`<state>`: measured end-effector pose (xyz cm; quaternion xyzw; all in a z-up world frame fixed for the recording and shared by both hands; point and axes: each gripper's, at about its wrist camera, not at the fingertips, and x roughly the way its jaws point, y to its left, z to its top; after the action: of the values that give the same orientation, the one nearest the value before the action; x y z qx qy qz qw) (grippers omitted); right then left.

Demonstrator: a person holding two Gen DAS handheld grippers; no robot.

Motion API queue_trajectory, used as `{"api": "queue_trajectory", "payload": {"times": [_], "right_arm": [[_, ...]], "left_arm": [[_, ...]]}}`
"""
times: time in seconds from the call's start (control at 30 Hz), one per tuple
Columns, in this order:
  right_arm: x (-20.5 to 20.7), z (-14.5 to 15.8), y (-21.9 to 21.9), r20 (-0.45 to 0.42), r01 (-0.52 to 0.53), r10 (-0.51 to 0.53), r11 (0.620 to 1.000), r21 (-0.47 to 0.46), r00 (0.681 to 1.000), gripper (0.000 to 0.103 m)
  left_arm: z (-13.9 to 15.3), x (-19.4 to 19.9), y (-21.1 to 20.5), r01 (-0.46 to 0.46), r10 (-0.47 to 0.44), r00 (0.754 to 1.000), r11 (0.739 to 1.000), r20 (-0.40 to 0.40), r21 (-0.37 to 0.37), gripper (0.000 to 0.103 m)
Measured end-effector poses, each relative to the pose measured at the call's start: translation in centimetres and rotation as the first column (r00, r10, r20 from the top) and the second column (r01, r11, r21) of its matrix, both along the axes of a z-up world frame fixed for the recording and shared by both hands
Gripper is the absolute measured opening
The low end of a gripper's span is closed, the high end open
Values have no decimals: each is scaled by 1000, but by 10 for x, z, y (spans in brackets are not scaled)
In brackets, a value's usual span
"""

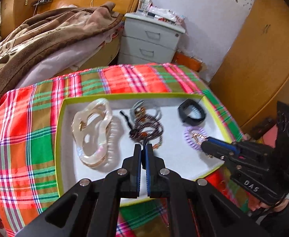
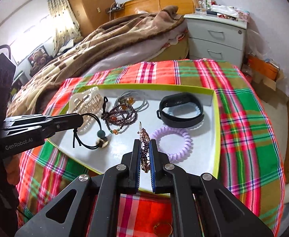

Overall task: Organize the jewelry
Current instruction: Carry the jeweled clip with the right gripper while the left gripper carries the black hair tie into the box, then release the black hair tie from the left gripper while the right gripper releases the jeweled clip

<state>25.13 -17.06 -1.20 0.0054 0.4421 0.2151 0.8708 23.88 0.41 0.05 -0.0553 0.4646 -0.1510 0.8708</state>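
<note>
Right gripper [image 2: 144,144] clamped on a gold rhinestone hair clip [image 2: 144,138], held upright over the near part of the white tray [image 2: 216,122], just beside the purple spiral hair tie [image 2: 174,144]. Left gripper [image 1: 144,148] pinched on a black cord hair tie with a green bead [image 2: 100,136], bead end resting on the tray floor. Behind: dark beaded bracelets [image 2: 120,116], pearly claw clip [image 1: 93,130] at tray's left, black fitness band [image 2: 180,108] at far right. Tray sits on plaid cloth [image 2: 243,108]. Bed with brown blanket [image 2: 105,39] and a white nightstand [image 2: 215,37] beyond.
</note>
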Motion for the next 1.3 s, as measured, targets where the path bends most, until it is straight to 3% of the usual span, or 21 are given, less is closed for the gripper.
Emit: {"api": "queue_trajectory", "payload": {"times": [0.6,0.7,1.3], "right_arm": [[6,-9,18,-16,-44,43,996,-74,999,8],[7,-9,19,-18,-44,43,996,-74,999,9],[1,-3,17,3,-22,23,998,-53,1000,18]], "left_arm": [[-24,-2,10,-43,46,997,998,-67,45,6],[-24,-3,7,-49,54,997,995,-53,92,12],[-21,-8,10,-58,63,997,994,-52,93,36]]}}
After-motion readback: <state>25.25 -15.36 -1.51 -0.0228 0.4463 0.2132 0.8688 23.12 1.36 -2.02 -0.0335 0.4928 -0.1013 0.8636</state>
